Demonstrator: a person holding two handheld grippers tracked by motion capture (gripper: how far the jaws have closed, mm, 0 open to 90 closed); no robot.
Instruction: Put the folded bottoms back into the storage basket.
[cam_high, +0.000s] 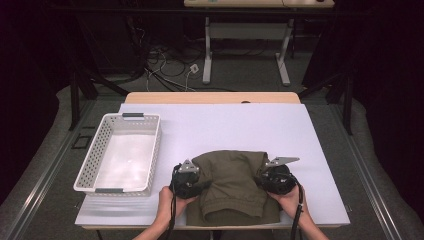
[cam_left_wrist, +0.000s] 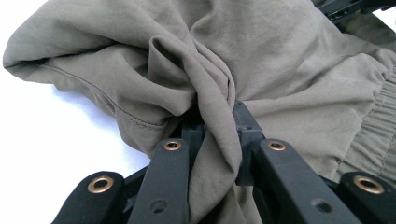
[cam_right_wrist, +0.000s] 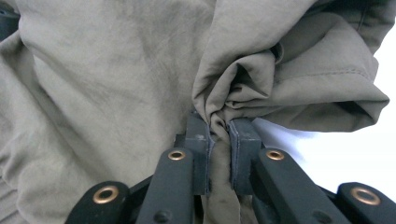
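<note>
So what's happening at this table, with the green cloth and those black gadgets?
A person is working on an olive-green garment that lies folded on the white table, near its front edge. Each hand holds a black gripper: the left gripper has pinched a bunch of the fabric at the garment's left side, and the right gripper has done the same at its right side. A white basket stands to the left of the garment, with nothing in it yet.
</note>
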